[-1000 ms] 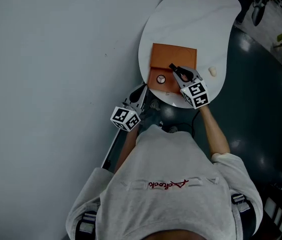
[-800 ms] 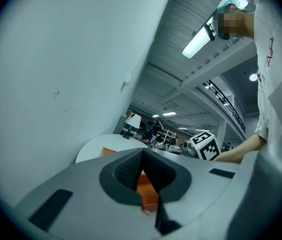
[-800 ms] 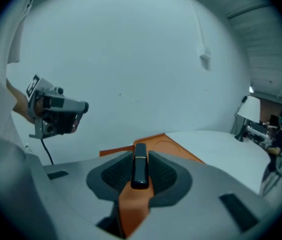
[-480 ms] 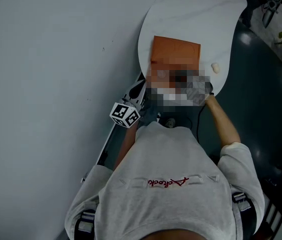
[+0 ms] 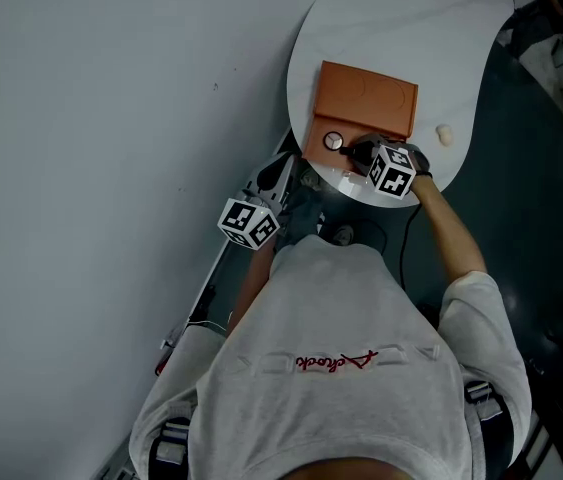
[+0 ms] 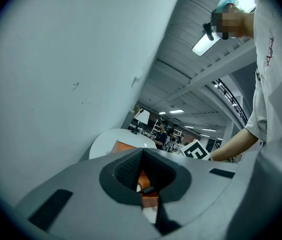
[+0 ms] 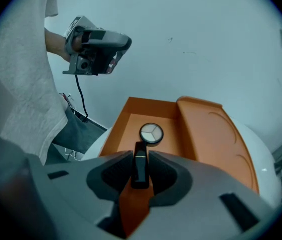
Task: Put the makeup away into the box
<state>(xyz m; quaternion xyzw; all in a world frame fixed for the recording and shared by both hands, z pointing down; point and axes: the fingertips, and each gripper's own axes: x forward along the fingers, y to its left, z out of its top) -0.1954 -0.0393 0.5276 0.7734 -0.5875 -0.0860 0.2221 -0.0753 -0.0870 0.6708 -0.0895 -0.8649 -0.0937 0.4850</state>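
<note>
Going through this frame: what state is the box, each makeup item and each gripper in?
orange box: open, lid swung back.
round compact: lying inside the box.
black makeup stick: clamped upright over the box.
small pale item: on the white table, outside the box.
right gripper: jaws shut on the stick.
left gripper: jaws together, empty.

We see the orange box [image 7: 130, 126] lying open, its lid [image 7: 216, 134] laid flat against the shallow tray's side. A round compact [image 7: 151, 133] with three pale shades rests flat on the tray floor. A slim black tube [image 7: 140, 165] with a thin pale band points into the tray over its near edge, pinched between the jaws of the right gripper [image 7: 141, 176]
</note>
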